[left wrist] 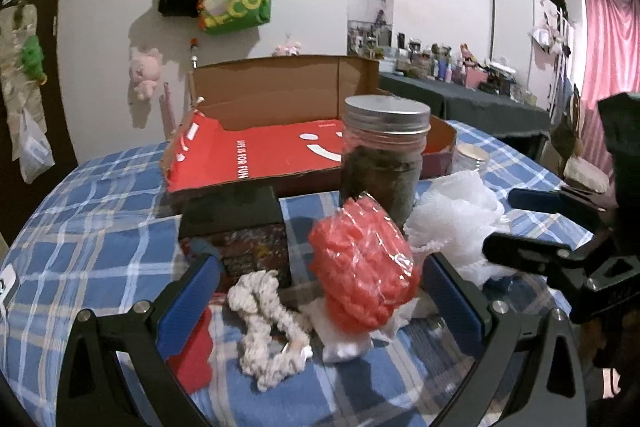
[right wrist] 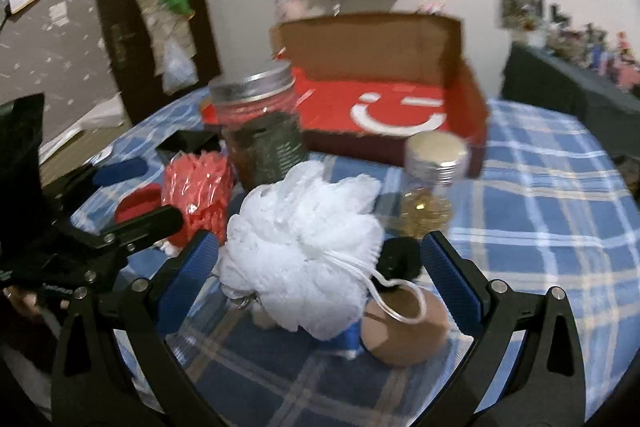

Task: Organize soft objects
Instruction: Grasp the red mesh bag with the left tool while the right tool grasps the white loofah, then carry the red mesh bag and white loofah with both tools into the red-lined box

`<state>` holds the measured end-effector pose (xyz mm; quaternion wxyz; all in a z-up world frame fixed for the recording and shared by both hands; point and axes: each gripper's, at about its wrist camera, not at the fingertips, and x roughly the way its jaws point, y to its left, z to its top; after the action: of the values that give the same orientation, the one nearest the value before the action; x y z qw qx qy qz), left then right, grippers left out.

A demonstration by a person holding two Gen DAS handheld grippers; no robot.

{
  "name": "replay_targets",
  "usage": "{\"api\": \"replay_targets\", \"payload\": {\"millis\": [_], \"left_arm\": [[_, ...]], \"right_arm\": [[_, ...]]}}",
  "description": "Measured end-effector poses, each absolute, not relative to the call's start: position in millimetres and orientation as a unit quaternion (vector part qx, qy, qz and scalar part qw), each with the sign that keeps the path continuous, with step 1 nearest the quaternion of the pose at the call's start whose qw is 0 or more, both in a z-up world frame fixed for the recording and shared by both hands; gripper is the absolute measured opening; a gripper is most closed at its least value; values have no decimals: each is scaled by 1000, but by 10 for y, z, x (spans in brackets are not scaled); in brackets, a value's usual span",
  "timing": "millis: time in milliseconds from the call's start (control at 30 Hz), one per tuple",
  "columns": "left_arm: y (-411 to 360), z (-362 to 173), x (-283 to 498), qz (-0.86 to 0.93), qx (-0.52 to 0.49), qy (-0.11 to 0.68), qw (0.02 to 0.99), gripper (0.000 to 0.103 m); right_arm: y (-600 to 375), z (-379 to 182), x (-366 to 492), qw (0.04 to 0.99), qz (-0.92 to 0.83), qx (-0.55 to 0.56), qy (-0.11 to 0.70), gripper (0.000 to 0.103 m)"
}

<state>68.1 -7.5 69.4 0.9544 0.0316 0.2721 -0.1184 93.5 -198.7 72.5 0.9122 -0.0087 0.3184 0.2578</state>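
An open red cardboard box (left wrist: 280, 155) lies at the back of the blue plaid table; it also shows in the right wrist view (right wrist: 384, 107). My left gripper (left wrist: 320, 291) is open, its jaws standing either side of a red mesh bundle in plastic wrap (left wrist: 360, 267) and a white knotted rope (left wrist: 264, 331). My right gripper (right wrist: 320, 275) is open around a white mesh bath pouf (right wrist: 304, 243), which also shows in the left wrist view (left wrist: 456, 215). A tan rounded soft object (right wrist: 404, 331) lies under the pouf's cord. The right gripper (left wrist: 520, 227) shows at the right of the left wrist view.
A tall jar with a metal lid (left wrist: 384, 155) stands in front of the box. A small jar of gold beads (right wrist: 432, 179) stands to its right. A dark patterned box (left wrist: 240, 231), a red flat object (left wrist: 192, 351) and a small black object (right wrist: 400, 259) lie nearby.
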Motion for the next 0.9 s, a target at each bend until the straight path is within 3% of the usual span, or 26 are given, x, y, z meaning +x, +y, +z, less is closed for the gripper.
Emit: {"api": "replay_targets", "payload": {"millis": [67,167,200,233,267,433,533,900], "left_arm": [[-105,684,722,-124,37,275,953,101],[-136,649,760,-144,41,285,947,86],[-145,636,777,-154,41,292,943,75],[-167,619,793,-162,43,296,940,58],[-173,604,800,-169,42,299,938,54],[-198,611,743,-178,47,296,937,50],[-189,630,719,-180,47,296,937,48],[-111,799,611,-180,41,279,942,48]], "right_arm": [[-1963,682,1020,900,275,-5,338,101],[-1936,632,1084,889,292,-4,353,80],[-1923,622,1074,887,297,-8,354,74],[-1919,617,1084,884,304,-7,355,64],[-1906,621,1085,882,309,-6,355,59],[-1958,641,1015,887,305,11,347,38],[-1985,689,954,894,297,17,335,31],[-1942,879,735,907,297,13,299,19]]}}
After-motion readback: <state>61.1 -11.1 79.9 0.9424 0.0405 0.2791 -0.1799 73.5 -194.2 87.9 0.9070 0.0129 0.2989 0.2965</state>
